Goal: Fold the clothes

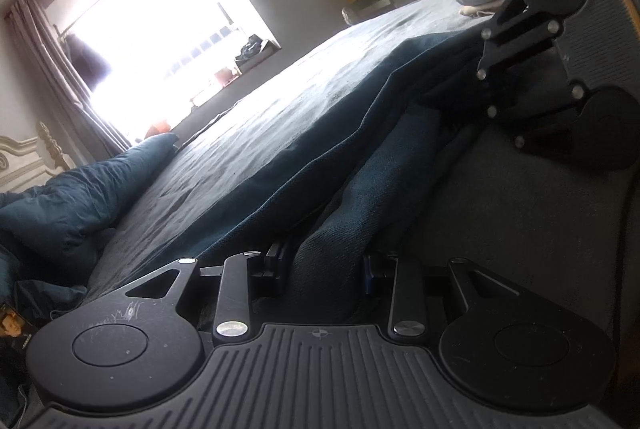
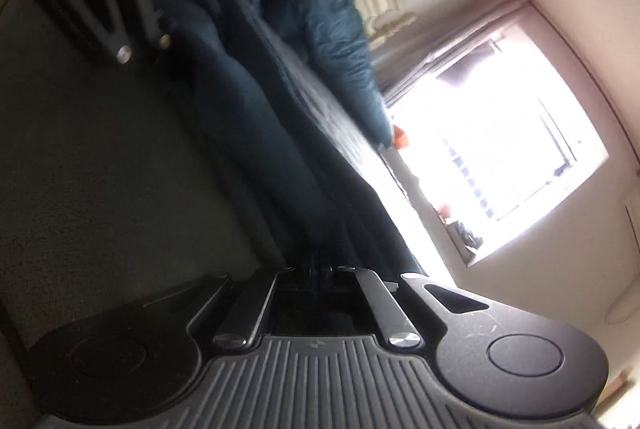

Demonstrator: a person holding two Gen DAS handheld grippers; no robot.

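Teal garment [image 1: 328, 229] bunched between left tongs [image 1: 326, 265], gripped, far edge pinched in closed right tongs [image 2: 318, 271], bed [image 1: 240, 149] beneath.

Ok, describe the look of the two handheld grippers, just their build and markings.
Both match: the left gripper and the right gripper are matte black, each with a ribbed grey plate bearing a small crosshair mark, flanked by two round black discs. Flat black linkage bars with silver pivot pins run forward to the jaws. The left one's near disc is scuffed with pale scratches. No cables or sleeves show.
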